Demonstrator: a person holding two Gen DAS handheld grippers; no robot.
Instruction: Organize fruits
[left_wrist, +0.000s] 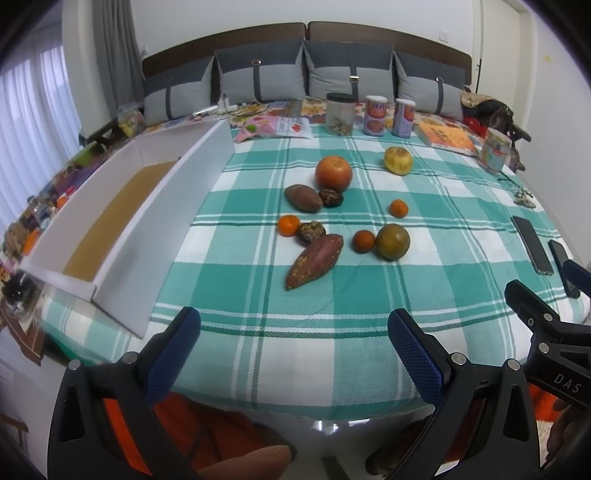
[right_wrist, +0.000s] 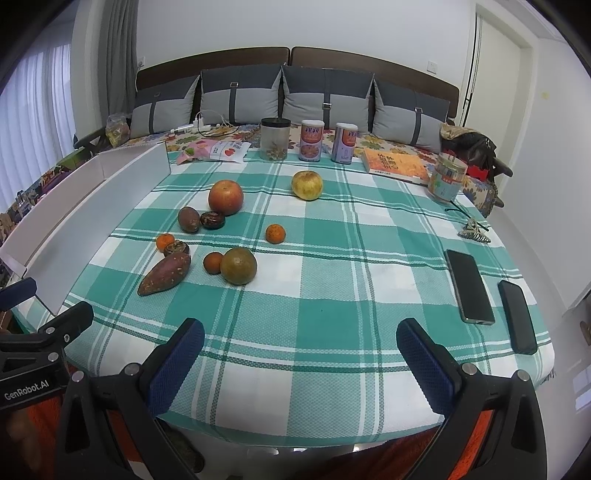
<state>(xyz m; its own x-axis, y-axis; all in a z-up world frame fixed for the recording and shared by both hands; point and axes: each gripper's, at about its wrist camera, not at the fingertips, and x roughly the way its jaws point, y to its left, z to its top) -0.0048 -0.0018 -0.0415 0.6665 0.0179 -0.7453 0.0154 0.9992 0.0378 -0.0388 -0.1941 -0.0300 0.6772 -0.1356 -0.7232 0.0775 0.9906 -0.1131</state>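
Only the left wrist view looks into the white box (left_wrist: 110, 221) at the desk's (left_wrist: 295, 354) left edge: a bare brown floor, nothing inside. On the checked cloth lie two apples (left_wrist: 333, 172), three small oranges (left_wrist: 288, 225), one greenish orange (left_wrist: 393, 242), two sweet potatoes (left_wrist: 314, 261) and two dark wrinkled fruits (left_wrist: 311, 232). The left gripper (left_wrist: 293, 341) and right gripper (right_wrist: 300, 349) hover wide open, empty, at the near edge.

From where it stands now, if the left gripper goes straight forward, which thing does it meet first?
Probably the long sweet potato. The left gripper is open and points over bare cloth toward it, though depth is unclear.
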